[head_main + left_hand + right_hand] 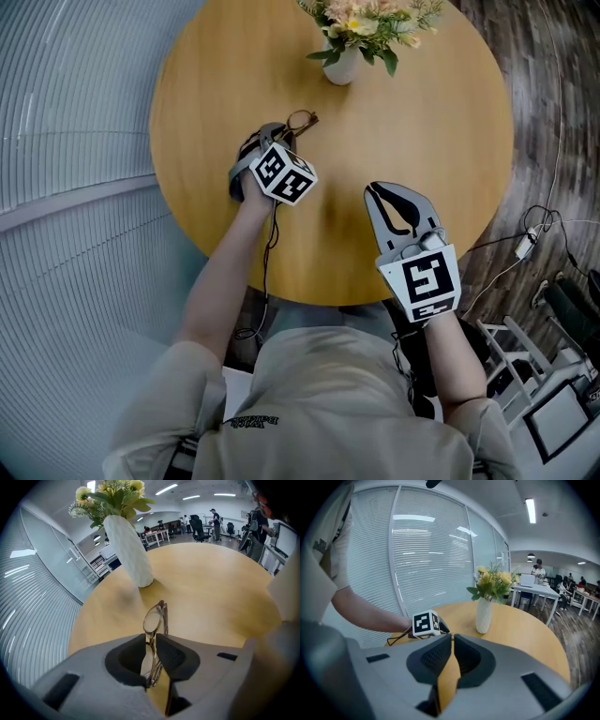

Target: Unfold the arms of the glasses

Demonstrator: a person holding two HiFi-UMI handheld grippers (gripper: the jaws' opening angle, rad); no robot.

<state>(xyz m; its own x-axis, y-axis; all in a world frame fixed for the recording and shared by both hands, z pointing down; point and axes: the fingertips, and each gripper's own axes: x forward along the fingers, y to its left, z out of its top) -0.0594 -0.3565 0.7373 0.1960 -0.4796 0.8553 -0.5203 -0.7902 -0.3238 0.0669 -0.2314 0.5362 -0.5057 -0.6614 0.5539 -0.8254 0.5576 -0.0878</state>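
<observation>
Left tongs (153,638) are clamped on the folded glasses (155,618), holding them on edge above the round table (427,131), near the vase (339,68). Right tongs (451,637) are closed, empty, apart from them.

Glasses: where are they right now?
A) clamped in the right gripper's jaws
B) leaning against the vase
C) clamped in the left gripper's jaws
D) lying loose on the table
C: the left gripper view shows the glasses pinched edge-on between the jaws of the left gripper, while the right gripper has its jaws together with nothing between them.
</observation>
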